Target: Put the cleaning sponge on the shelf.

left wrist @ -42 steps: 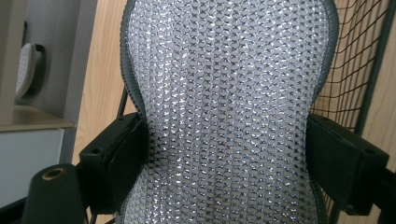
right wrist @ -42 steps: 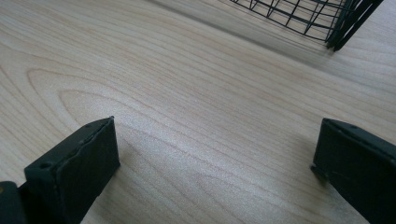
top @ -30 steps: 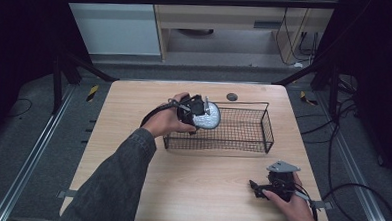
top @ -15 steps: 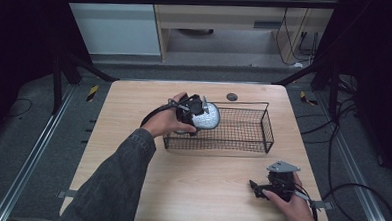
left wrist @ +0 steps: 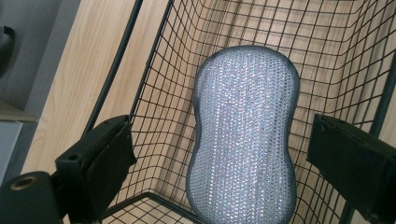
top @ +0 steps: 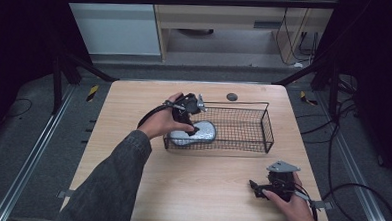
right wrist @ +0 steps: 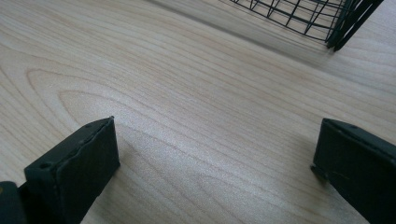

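Material: silver mesh over a soft pad, grey-edged; the sponge [left wrist: 245, 135] is judged light, squashy and a little slippery.
Place: it is seen lying flat on the floor of the wire basket [top: 263, 124], at the basket's end nearest the table's [top: 134, 113] left edge.
Left gripper [top: 188, 121]: it is held over the sponge; its fingers [left wrist: 100, 161] are spread to either side, nothing is gripped, and they have just been closing slightly.
Right gripper [top: 258, 188]: it is rested near the table's near right corner, fingers [right wrist: 77, 165] wide apart and empty.
Hold: the narrow waist is judged best, pinched across the short width.
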